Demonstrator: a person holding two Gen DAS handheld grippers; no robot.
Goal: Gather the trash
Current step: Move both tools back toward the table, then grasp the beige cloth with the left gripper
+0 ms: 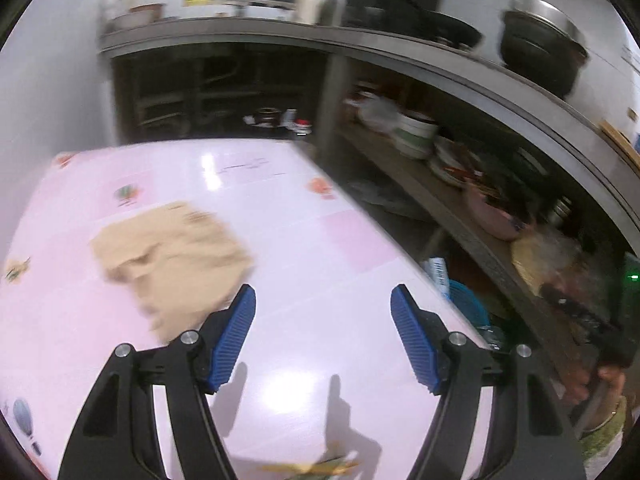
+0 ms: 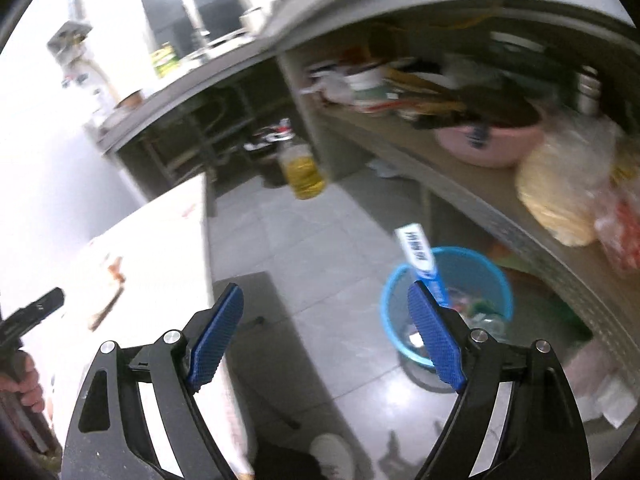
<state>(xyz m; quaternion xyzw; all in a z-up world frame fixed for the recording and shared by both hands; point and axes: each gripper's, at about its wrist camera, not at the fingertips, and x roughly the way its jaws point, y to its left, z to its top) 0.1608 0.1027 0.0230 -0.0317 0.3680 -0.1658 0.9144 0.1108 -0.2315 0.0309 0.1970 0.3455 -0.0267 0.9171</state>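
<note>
The left gripper (image 1: 323, 336) hangs over the near part of the pink counter (image 1: 304, 248), its jaws spread wide with nothing between them. A few greenish-yellow scraps (image 1: 316, 467) lie on the counter at the very bottom edge of the left wrist view, under the gripper. Just beyond the left jaw, a crumpled tan paper (image 1: 168, 256) rests flat on the counter, left of centre.

The right gripper (image 2: 325, 336) is held off the counter's side, above the grey tiled floor (image 2: 312, 240), and its jaws are likewise wide apart and empty. Just past its right jaw stands a blue trash bin (image 2: 448, 304) on the floor, with mixed litter inside and a blue-and-white wrapper (image 2: 418, 252) sticking up from its rim. In the left wrist view the same bin shows only as a sliver past the counter's right edge.

Farther off, a bottle of yellow liquid (image 2: 304, 170) stands on the floor. To the right runs a low shelf (image 2: 460, 192) carrying a pink basin (image 2: 488, 144) and a bagged yellowish bundle (image 2: 560, 200). On the steel worktop above it sits a dark pot (image 1: 540, 52).
</note>
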